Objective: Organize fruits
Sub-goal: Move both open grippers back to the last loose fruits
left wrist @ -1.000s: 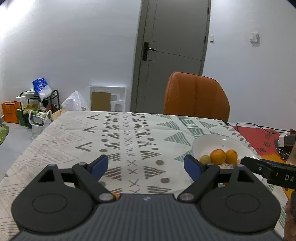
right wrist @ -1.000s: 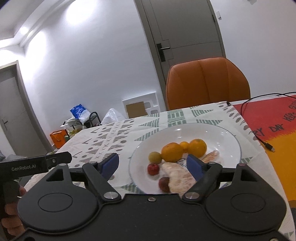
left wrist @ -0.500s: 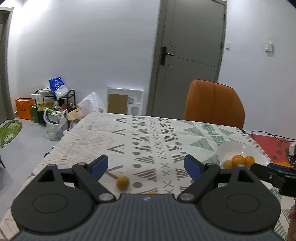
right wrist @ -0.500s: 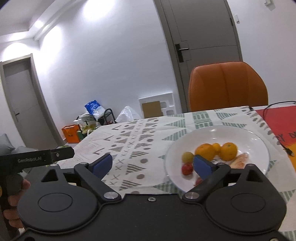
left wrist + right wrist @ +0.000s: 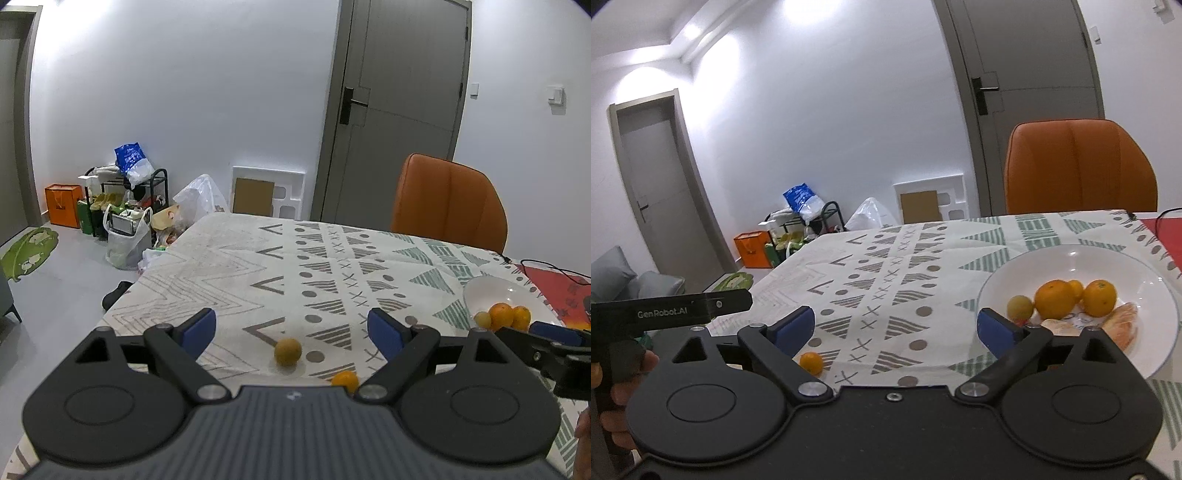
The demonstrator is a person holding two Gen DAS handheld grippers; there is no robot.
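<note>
On the patterned tablecloth (image 5: 229,266), toward the near edge of the table, I am seeing two loose fruits. A dull yellow-brown round fruit (image 5: 287,352) is sitting between the blue pads of my left gripper (image 5: 291,330), untouched by either pad. A small orange citrus (image 5: 345,380) is lying just beside it, nearer to me, half cut off by the gripper body; the right wrist view is showing the same citrus (image 5: 811,362) close to the left pad of my right gripper (image 5: 895,328).

Both sets of tongs are standing wide apart, with nothing clamped.

Toward the table's right edge a white plate (image 5: 1145,269) is carrying the sorted fruit: two larger oranges (image 5: 1056,299), a smaller orange one wedged behind them, a pale yellow-green round fruit (image 5: 1019,306), and peeled citrus segments (image 5: 1126,325) at the plate's near side. The right gripper's pad and finger are covering part of the plate, so I cannot tell what is lying behind them; a sliver of red is showing there, not identifiable.

In the left wrist view the plate (image 5: 491,291) is partly blocked by the other gripper's black body, and only three fruits are showing. A hand (image 5: 617,391) holding the left gripper's handle is cut off at the frame edge in the right view.

An orange chair (image 5: 1078,166) is standing at the far edge.
</note>
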